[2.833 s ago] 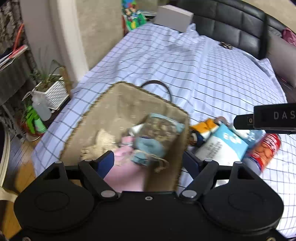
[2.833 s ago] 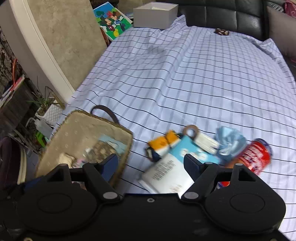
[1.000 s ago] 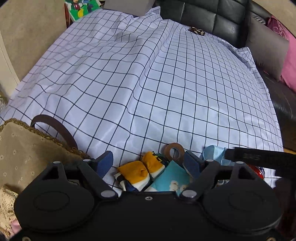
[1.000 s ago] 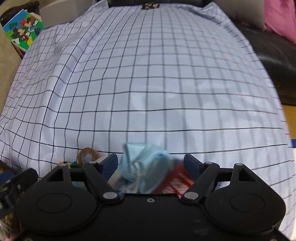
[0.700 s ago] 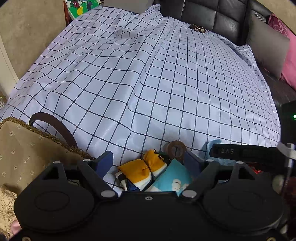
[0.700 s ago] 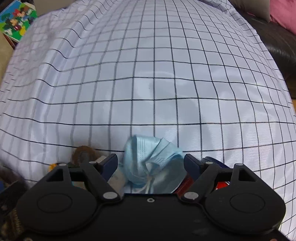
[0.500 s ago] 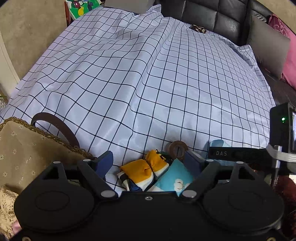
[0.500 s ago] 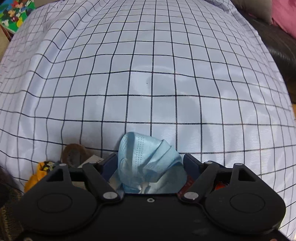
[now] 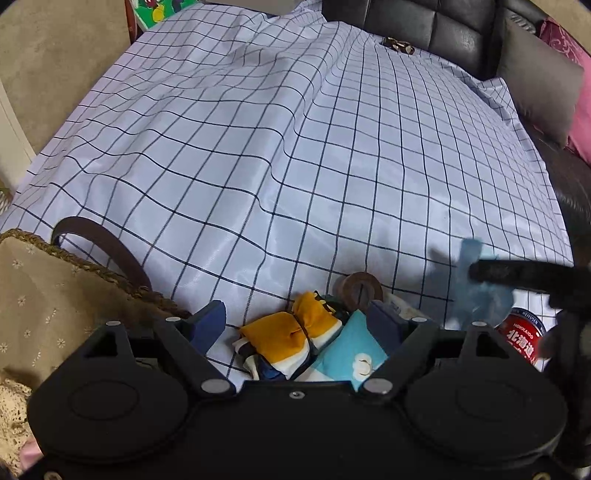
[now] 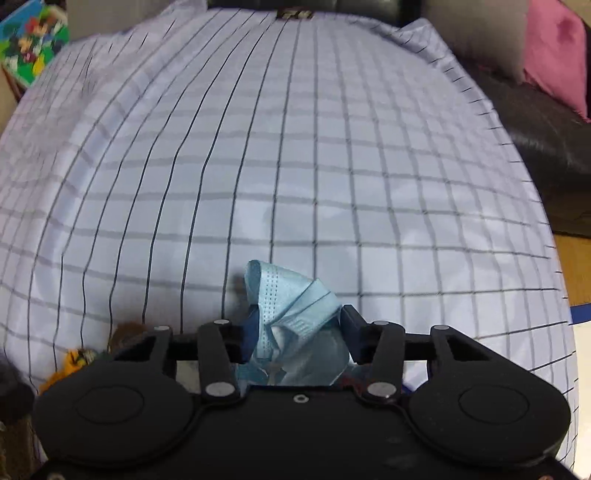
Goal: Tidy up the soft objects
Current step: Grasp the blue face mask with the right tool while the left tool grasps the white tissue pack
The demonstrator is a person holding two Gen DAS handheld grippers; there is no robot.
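My right gripper [image 10: 295, 325] is shut on a crumpled light blue face mask [image 10: 291, 310] and holds it over the checked sheet; the mask also shows blurred in the left wrist view [image 9: 480, 291]. My left gripper [image 9: 295, 317] is open and empty above an orange and white folded cloth bundle [image 9: 291, 334] and a teal packet [image 9: 347, 350]. A tan fabric basket [image 9: 44, 295] with a brown handle [image 9: 107, 247] sits at the left, with cream lace inside.
A brown tape roll [image 9: 360, 288] and a red can [image 9: 524, 336] lie beside the bundle. The checked bed sheet [image 9: 295, 147] spreads ahead. A black headboard [image 9: 424, 26], grey and pink pillows [image 9: 543, 74] stand at the back right.
My right gripper has closed on the blue mask and lifted it off the pile. My left gripper has stayed open over the orange bundle.
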